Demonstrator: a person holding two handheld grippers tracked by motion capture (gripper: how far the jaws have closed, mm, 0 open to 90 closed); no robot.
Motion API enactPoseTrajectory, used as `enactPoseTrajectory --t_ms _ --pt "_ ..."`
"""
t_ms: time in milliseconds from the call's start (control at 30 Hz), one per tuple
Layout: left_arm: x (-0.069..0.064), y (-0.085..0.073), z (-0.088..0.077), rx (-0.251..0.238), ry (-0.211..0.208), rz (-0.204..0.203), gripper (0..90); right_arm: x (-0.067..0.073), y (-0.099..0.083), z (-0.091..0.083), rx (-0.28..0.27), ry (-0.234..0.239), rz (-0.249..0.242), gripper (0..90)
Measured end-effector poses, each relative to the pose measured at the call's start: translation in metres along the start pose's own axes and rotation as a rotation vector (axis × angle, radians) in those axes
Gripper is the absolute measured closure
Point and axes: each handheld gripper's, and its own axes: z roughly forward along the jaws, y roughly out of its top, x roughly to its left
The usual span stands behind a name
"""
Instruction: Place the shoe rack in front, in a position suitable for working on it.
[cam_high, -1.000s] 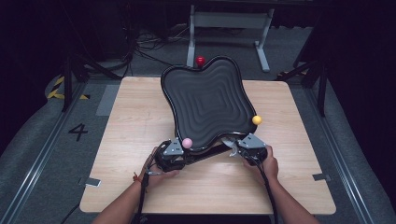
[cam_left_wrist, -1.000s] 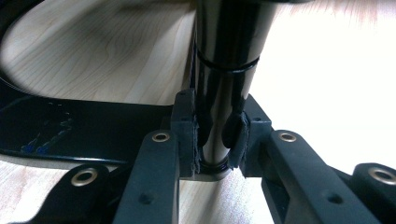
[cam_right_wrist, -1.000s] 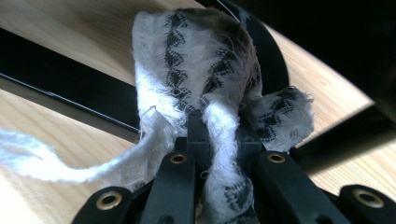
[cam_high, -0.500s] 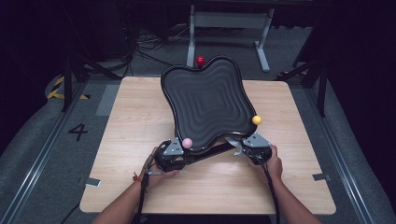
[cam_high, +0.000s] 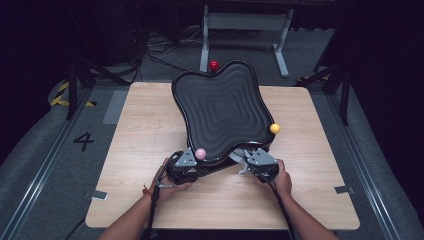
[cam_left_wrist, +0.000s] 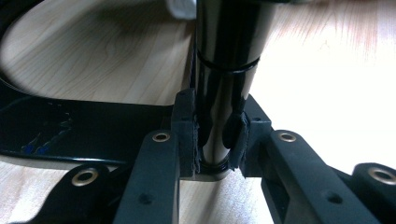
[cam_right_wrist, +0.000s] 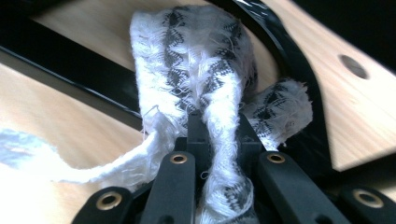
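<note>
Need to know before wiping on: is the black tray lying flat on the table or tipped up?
Tipped up. The tray leans with its far edge raised past the table edge, while the left gripper clamps its leg near the table.

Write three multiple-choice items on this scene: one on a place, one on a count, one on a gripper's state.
1. Where is the pink ball?
A. by the left gripper
B. on the floor
C. at the table's far left corner

2. How many coloured balls ring the wavy black tray?
A. one
B. three
C. five

3. What does the right gripper hold?
A. nothing
B. a white and black frayed cloth
C. a spoon

Answers: 1 A, it sits at the tray's near edge beside that gripper; 2 B, pink, yellow and red; 3 B, its jaws pinch the cloth.
</note>
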Motion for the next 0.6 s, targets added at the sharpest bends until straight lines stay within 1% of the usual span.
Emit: enactPoseTrajectory --t_ms 33,67,100,133,167,200,233,267,300,333,367,400,433,467,533,600 --pt "0.000 0.000 0.000 0.001 -0.001 0.002 73.8 0.004 0.002 0.000 -0.001 0.026 0.006 81.2" --pt "-0.002 0.000 0.000 0.000 -0.002 0.001 73.8 0.011 0.004 0.000 -0.006 0.046 -0.003 81.1" --pt "-0.002 0.000 0.000 0.000 -0.002 0.001 73.9 0.011 0.004 0.000 -0.006 0.046 -0.003 81.1" --pt "-0.002 0.001 0.001 0.000 -0.006 0.006 73.9 0.015 0.006 0.000 -0.009 0.065 -0.010 81.1" --pt "-0.003 0.001 0.001 -0.003 -0.005 0.003 73.9 0.019 0.007 0.001 -0.014 0.078 -0.014 81.1" --pt "-0.004 0.001 0.001 -0.001 -0.006 0.005 73.9 0.027 0.011 0.002 -0.021 0.100 -0.033 81.0" --pt "-0.005 0.001 0.002 -0.002 -0.008 0.008 73.9 0.027 0.011 0.002 -0.021 0.100 -0.033 81.0" --pt "-0.005 0.001 0.002 -0.002 -0.009 0.007 73.9 0.031 0.013 0.002 -0.029 0.116 -0.038 81.0" --pt "-0.006 0.002 0.002 0.001 -0.010 0.005 73.8 0.039 0.018 0.003 -0.034 0.148 -0.052 81.0" --pt "-0.006 0.002 0.002 0.001 -0.010 0.005 73.9 0.039 0.018 0.003 -0.034 0.148 -0.052 81.0" --pt "-0.006 0.002 0.002 -0.001 -0.010 0.005 73.9 0.043 0.020 0.003 -0.032 0.165 -0.046 81.0" --pt "-0.006 0.001 0.003 -0.005 -0.012 0.003 73.8 0.049 0.023 0.003 -0.031 0.176 -0.067 81.0" --pt "-0.006 0.001 0.002 -0.005 -0.013 0.002 73.8 0.051 0.023 0.003 -0.030 0.174 -0.078 81.0" --pt "-0.006 0.001 0.002 -0.005 -0.013 0.002 73.9 0.051 0.023 0.003 -0.030 0.174 -0.078 81.0" --pt "-0.006 0.001 0.002 -0.005 -0.014 0.001 73.8 0.049 0.023 0.002 -0.028 0.178 -0.082 81.1" --pt "-0.006 0.001 0.002 -0.005 -0.015 0.000 73.8 0.044 0.021 0.002 -0.021 0.165 -0.084 81.1"
